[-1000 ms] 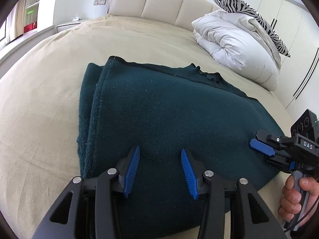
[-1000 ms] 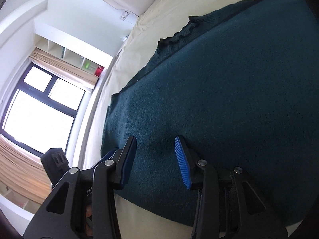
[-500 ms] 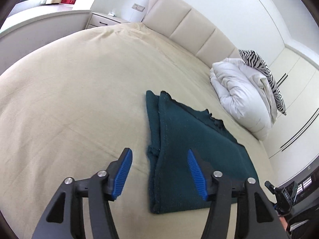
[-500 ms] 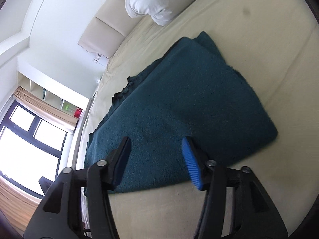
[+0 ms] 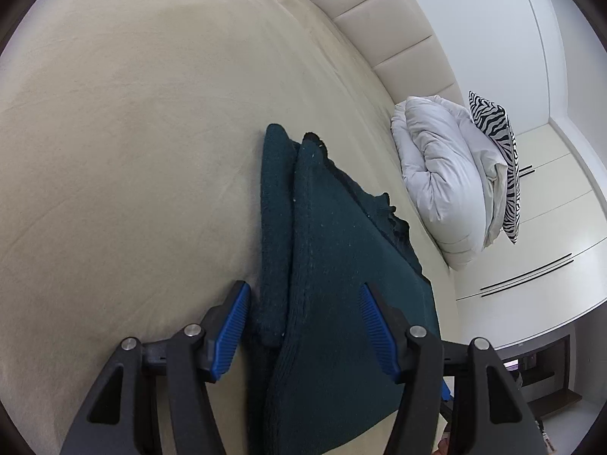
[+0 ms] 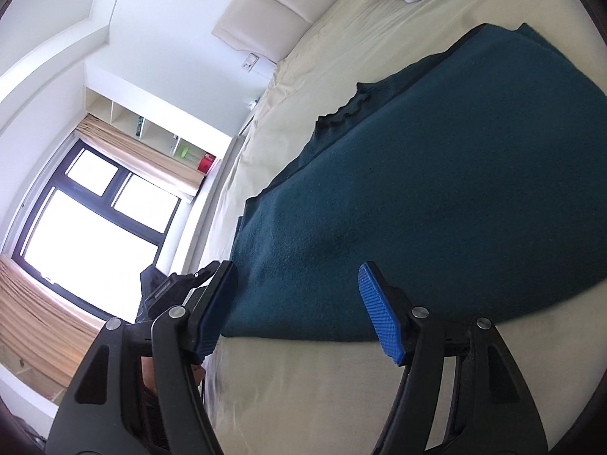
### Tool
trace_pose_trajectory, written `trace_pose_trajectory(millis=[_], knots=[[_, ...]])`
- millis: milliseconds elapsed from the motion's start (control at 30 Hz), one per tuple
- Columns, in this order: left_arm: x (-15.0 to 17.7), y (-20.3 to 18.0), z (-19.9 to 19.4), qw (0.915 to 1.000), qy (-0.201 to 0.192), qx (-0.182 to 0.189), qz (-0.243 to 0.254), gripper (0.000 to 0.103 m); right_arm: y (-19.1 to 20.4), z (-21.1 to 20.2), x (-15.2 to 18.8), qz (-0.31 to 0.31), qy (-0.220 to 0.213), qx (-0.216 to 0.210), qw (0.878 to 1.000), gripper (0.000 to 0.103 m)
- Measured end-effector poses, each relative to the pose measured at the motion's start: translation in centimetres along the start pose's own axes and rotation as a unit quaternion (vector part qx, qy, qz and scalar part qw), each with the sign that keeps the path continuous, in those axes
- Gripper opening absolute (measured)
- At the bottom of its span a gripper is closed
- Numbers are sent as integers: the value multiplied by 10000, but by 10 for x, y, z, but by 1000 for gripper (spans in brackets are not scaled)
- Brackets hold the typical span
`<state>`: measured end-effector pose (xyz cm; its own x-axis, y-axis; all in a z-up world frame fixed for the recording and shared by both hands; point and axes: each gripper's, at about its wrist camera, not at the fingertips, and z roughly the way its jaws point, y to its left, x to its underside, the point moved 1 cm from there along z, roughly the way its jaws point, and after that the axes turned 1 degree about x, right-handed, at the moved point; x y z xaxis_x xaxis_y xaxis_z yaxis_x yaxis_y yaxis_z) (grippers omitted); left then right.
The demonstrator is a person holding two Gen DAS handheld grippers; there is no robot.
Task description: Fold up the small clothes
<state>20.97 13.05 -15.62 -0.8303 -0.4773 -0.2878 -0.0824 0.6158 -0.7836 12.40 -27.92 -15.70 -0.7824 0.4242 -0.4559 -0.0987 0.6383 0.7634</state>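
Observation:
A dark teal knitted garment (image 5: pixel 341 303) lies folded flat on the beige bed (image 5: pixel 132 151), with a narrower folded strip along its left side. My left gripper (image 5: pixel 303 292) hovers open over the near left edge, its blue pads straddling that strip without pressing on it. In the right wrist view the same garment (image 6: pixel 436 189) spreads across the bed (image 6: pixel 341 379). My right gripper (image 6: pixel 296 271) stands open above the near hem, with nothing pinched between its pads.
A bundled white duvet (image 5: pixel 440 174) and a zebra-striped pillow (image 5: pixel 497 151) sit by the padded headboard (image 5: pixel 379 30). White wardrobe doors (image 5: pixel 550 227) stand beyond the bed. A bright window (image 6: pixel 95 227) with tan curtains lies to the left.
Both grippers have widened their jaws and drawn back from the garment. The left one has rolled and shifted to the garment's left edge; the right one has lifted away from the cloth.

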Motion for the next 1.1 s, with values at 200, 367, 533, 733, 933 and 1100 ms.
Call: trace_pose_trajectory(millis=[200, 367, 533, 733, 933, 1100], knots=[[2, 2, 5, 9991, 316, 266, -49, 54, 12, 28, -14, -19, 340, -311, 9989, 65], [5, 13, 3, 9978, 553, 351, -92, 35, 26, 55, -24, -12, 691, -477, 9965, 65], [2, 24, 3, 9969, 587, 481, -208, 23, 37, 88, -28, -9, 984, -452, 9941, 65], [4, 13, 0, 9987, 431, 230, 152, 19, 49, 119, -27, -106, 1273, -381, 9911, 65], [7, 4, -6, 9988, 274, 89, 384, 18, 58, 143, -29, -205, 1442, -295, 9889, 65], [2, -22, -7, 9964, 275, -159, 782, 17, 34, 171, -34, 148, 1639, -245, 9861, 60]])
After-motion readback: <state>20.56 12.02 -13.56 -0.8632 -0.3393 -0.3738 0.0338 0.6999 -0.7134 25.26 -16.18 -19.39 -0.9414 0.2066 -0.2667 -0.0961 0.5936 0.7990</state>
